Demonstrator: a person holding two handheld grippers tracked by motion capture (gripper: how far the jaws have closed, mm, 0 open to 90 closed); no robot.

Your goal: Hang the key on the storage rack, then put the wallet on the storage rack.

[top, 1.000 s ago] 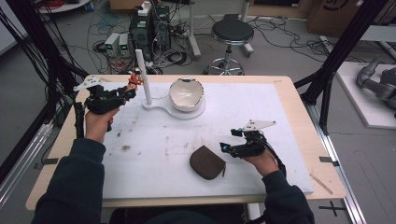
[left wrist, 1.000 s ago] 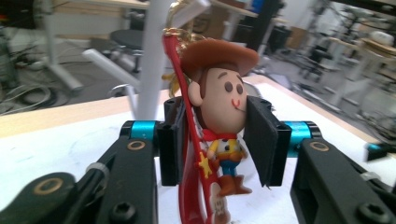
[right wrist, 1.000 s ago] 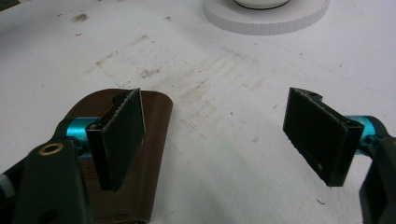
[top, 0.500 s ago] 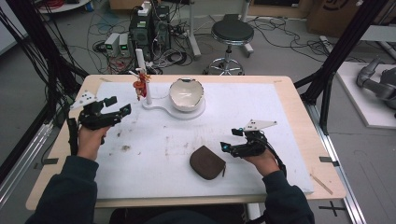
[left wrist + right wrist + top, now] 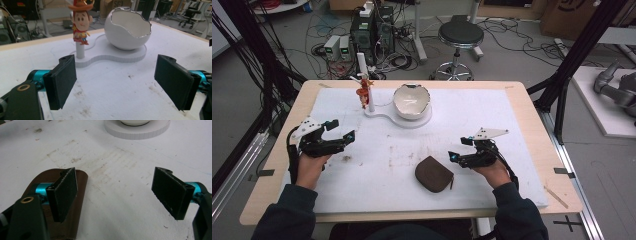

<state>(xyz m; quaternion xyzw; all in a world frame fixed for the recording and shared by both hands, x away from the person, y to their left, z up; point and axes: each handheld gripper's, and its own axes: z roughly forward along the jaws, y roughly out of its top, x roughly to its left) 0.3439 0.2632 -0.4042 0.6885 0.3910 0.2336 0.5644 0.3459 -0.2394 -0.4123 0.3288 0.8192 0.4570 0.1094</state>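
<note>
Over white foam, left gripper [image 5: 340, 132] jaws, just opened wide, hold nothing; right gripper [image 5: 459, 149] likewise open.

Brown pouch [image 5: 433, 174], white bowl [image 5: 411, 101]

Left hand-held gripper [image 5: 341, 129]: jaws just been opening, now wide apart, nothing between them. Right hand-held gripper [image 5: 458, 148]: jaws spread wide, empty, forearm low.
</note>
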